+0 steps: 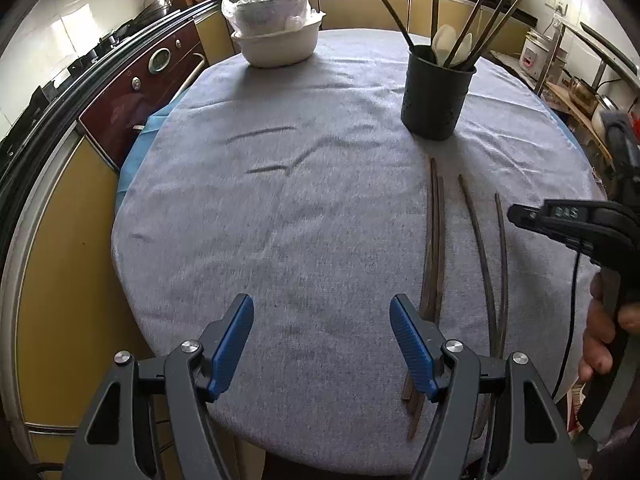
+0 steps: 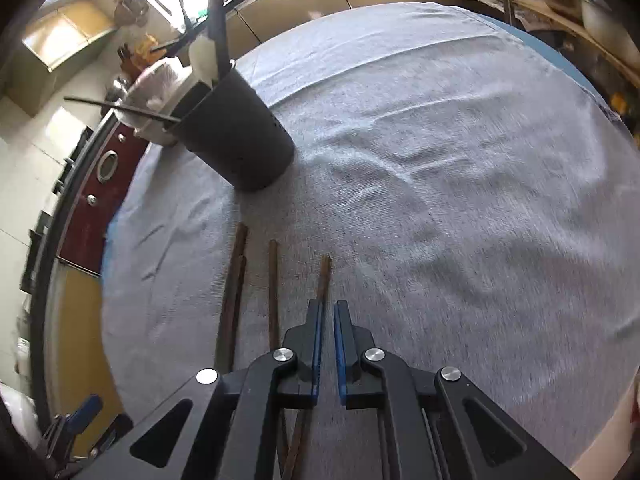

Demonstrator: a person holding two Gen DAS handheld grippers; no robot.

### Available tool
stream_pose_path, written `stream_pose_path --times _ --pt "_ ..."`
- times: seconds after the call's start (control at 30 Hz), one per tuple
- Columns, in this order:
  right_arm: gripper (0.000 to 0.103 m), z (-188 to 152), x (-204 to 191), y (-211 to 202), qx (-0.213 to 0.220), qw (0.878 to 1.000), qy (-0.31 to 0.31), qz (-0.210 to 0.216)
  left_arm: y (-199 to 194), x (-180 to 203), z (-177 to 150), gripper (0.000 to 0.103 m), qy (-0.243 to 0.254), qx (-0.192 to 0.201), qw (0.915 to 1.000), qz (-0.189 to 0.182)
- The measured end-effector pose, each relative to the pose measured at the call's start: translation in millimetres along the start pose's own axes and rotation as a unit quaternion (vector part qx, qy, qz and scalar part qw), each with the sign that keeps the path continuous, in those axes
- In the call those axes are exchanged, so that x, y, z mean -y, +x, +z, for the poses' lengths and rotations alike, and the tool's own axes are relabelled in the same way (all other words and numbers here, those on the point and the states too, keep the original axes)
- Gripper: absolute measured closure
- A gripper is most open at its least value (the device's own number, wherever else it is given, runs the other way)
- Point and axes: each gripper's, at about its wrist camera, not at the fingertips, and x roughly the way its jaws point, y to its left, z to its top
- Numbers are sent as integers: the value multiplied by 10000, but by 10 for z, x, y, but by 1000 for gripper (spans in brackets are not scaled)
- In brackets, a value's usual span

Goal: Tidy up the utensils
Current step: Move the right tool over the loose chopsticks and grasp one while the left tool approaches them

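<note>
Matt grey woven cloth (image 1: 280,220), dark wood chopsticks (image 1: 434,240), matt black plastic holder (image 1: 434,100).

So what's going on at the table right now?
A person is sorting utensils into the black holder, which already has chopsticks and white spoons in it. Four chopsticks lie loose on the grey cloth in front of it. The right hand-held gripper hangs over the rightmost one, jaws nearly closed with nothing between them. The left hand-held gripper is open and empty. A white bowl sits at the far edge.
</note>
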Motion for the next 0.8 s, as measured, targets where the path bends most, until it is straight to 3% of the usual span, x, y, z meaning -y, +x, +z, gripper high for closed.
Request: stream_pose_path --times 0.23,0.37,0.6,0.73,0.8 --pt "95 -25 -236 180 59 9967 -495 -634 -9 -52 -16 32 -39 -3 10000 42" --pt "97 -59 -279 179 137 9931 -879 -768 -17 20 14 32 40 7 10000 -74" --pt "97 -6 90 39 219 9913 -843 -982 -19 388 183 32 342 -105 9964 -769" --pt "97 52 427 -105 162 9932 -648 -958 126 700 343 32 530 -388 9883 -1378" --pt "97 88 597 -157 120 9945 -539 -889 210 818 406 43 575 -507 9863 -1459"
